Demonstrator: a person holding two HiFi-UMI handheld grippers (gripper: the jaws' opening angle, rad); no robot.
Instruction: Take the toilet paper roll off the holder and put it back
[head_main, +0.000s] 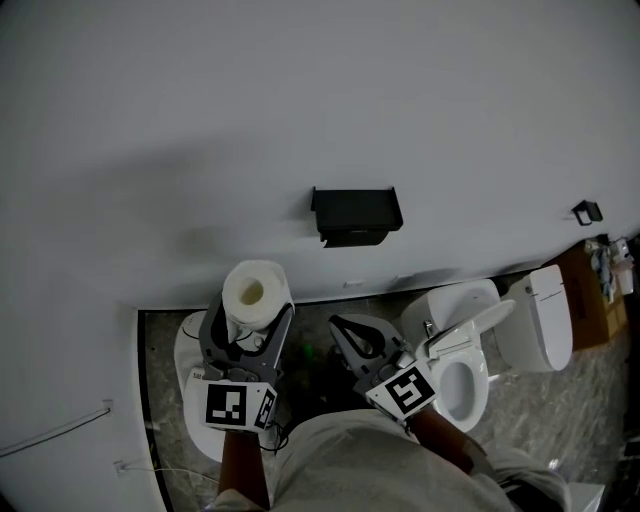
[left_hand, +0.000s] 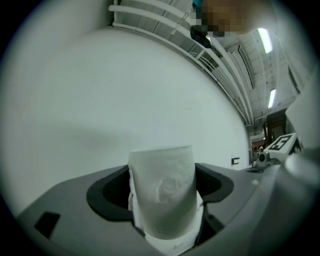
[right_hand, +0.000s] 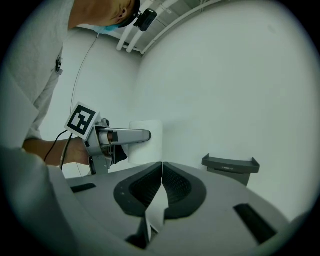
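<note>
A white toilet paper roll (head_main: 255, 288) stands upright between the jaws of my left gripper (head_main: 255, 306), which is shut on its sides. In the left gripper view the roll (left_hand: 162, 187) fills the gap between the dark pads (left_hand: 106, 194). The black holder (head_main: 355, 215) is fixed to the white wall, up and to the right of the roll, with nothing on it. My right gripper (head_main: 338, 325) hangs below the holder, its jaws shut tip to tip with nothing in them. The right gripper view shows those closed tips (right_hand: 161, 165), the holder (right_hand: 231, 167) ahead on the right and the held roll (right_hand: 150, 136) on the left.
A white toilet (head_main: 468, 352) with its seat raised stands at lower right, with a second white unit (head_main: 545, 318) beside it. A brown box (head_main: 592, 300) sits further right. A small black hook (head_main: 587, 211) is on the wall. A white round fixture (head_main: 190, 372) lies under the left gripper.
</note>
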